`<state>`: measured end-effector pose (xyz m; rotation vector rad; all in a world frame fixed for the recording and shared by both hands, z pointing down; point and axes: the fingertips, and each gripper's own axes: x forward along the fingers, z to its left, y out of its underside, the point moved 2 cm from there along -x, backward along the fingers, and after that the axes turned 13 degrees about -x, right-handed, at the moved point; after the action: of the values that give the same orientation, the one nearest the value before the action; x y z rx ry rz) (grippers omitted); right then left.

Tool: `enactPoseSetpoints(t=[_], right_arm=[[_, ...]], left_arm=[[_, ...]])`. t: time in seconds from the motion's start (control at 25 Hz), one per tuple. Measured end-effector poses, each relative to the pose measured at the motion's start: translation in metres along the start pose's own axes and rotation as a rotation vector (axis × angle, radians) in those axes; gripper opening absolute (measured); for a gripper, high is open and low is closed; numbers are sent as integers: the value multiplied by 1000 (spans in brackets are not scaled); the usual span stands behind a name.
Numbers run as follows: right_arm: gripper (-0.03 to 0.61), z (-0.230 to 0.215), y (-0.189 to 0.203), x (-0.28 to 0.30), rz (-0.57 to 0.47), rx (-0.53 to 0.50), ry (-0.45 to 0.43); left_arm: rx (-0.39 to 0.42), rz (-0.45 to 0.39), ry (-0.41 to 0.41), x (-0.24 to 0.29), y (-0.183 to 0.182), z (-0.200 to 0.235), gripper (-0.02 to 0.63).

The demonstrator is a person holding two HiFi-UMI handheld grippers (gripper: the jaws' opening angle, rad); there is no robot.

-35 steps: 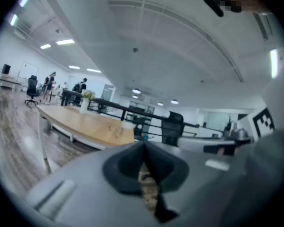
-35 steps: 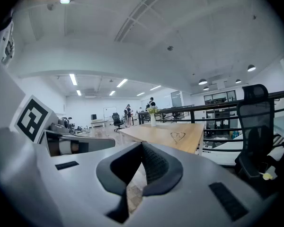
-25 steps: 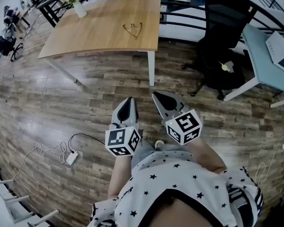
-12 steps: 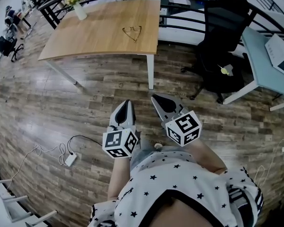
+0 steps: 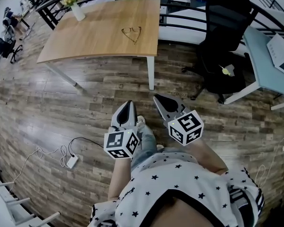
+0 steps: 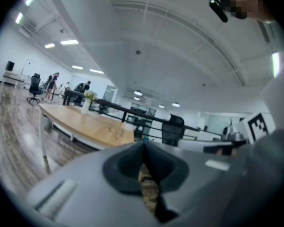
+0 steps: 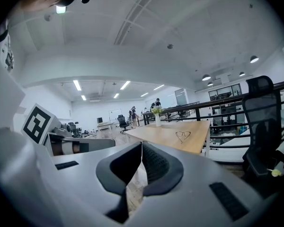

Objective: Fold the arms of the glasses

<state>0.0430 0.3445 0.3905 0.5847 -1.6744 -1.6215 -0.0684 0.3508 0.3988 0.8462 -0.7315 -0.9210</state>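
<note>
The glasses [image 5: 131, 32] lie with arms spread on the wooden table [image 5: 94, 27], far ahead of both grippers. In the right gripper view the glasses [image 7: 182, 135] show small on the tabletop beyond the jaws. My left gripper [image 5: 128, 104] is held low in front of the person's body over the floor, shut with nothing between its fingers. Beside it, my right gripper [image 5: 157, 98] is also shut and empty. In their own views the left gripper [image 6: 143, 143] and the right gripper [image 7: 141, 145] have their jaw tips meeting.
A vase with flowers [image 5: 77, 8] stands at the table's far left corner. A black office chair [image 5: 222, 37] and a pale desk [image 5: 265, 56] are at the right. A power strip with cable [image 5: 71, 160] lies on the wood floor at the left.
The person's leg and shoe have swung forward between the two grippers. Both grippers have shifted slightly with the step and stay shut.
</note>
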Motion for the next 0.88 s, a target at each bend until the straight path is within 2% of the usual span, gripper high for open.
enactPoseSetpoints(t=[0.4,0.88], right_arm=[[18,-37,-2,55,17,7,20],[18,-78,-28,154,38,-18,33]], left_arm=[[1,34,24,61,-15,29,6],[-29,49,59,139,-68,83,6]])
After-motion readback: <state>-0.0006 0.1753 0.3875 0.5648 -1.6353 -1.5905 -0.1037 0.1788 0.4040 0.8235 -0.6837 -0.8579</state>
